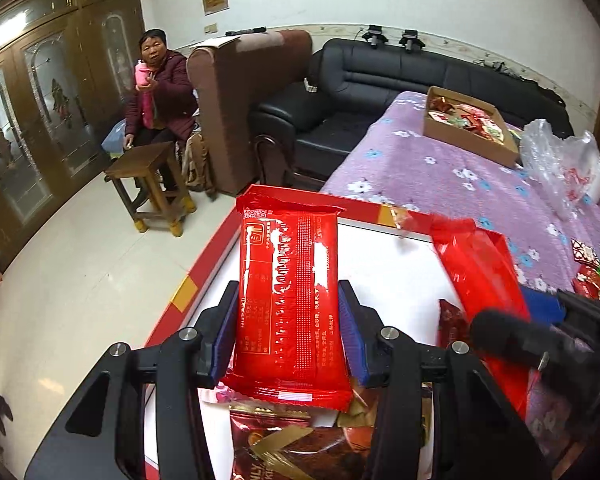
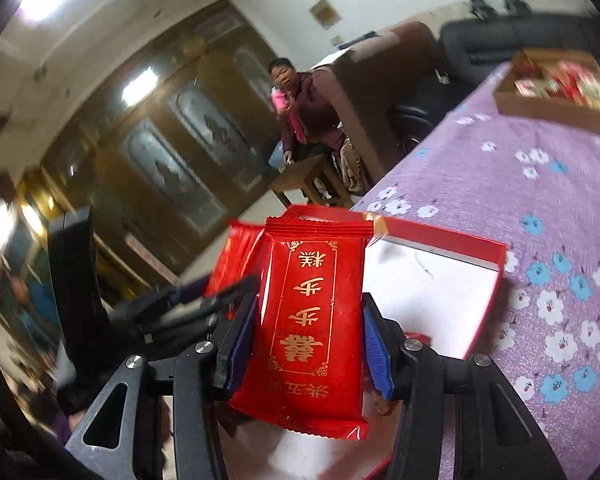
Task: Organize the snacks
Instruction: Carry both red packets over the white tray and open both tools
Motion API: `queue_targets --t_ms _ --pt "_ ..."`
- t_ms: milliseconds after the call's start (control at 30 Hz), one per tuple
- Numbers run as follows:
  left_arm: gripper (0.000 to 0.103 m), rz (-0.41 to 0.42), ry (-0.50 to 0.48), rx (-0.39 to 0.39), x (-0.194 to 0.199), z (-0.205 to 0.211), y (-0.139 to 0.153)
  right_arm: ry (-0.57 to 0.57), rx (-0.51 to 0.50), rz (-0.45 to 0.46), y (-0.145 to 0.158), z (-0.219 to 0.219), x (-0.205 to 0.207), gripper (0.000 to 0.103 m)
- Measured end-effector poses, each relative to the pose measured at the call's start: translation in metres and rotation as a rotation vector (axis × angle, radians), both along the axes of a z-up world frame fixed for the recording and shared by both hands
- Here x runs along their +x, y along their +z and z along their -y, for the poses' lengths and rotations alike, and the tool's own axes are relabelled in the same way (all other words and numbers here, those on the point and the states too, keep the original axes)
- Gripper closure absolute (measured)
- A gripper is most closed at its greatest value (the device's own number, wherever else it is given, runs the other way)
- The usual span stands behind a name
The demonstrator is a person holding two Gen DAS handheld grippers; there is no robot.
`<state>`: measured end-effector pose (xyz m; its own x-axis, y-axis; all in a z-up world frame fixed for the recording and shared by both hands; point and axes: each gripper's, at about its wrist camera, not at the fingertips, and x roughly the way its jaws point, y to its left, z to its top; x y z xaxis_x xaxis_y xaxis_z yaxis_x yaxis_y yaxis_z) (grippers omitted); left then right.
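Under both grippers, red box (image 2: 440, 240) held few snacks; left gripper (image 1: 290, 312) and right gripper (image 2: 308, 332) each pinched red packet (image 1: 288, 280), several loose beyond.

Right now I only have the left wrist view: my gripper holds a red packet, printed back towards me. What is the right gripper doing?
Observer: The right gripper is shut on its own red packet with gold lettering, front side towards its camera.
Operator: Is it over the box?
Observer: Yes, above the red box with the white floor, beside the left gripper.
Operator: Anything on that white floor near the far wall?
Observer: Only a thin dark scrap; the rest that shows there is bare.
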<state>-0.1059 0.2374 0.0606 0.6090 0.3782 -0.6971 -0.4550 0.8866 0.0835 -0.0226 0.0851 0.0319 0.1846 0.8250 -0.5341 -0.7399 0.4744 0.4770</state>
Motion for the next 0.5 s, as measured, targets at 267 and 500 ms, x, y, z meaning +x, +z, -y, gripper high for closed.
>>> queue_targets --t_ms 267,500 --pt "0.058 -0.029 0.020 0.042 0.013 0.006 -0.004 -0.050 -0.073 0.070 -0.004 -0.008 -0.009 0.051" --pt "0.038 0.009 0.040 0.088 0.009 0.012 0.007 -0.108 -0.021 0.042 0.005 0.016 0.009 0.046"
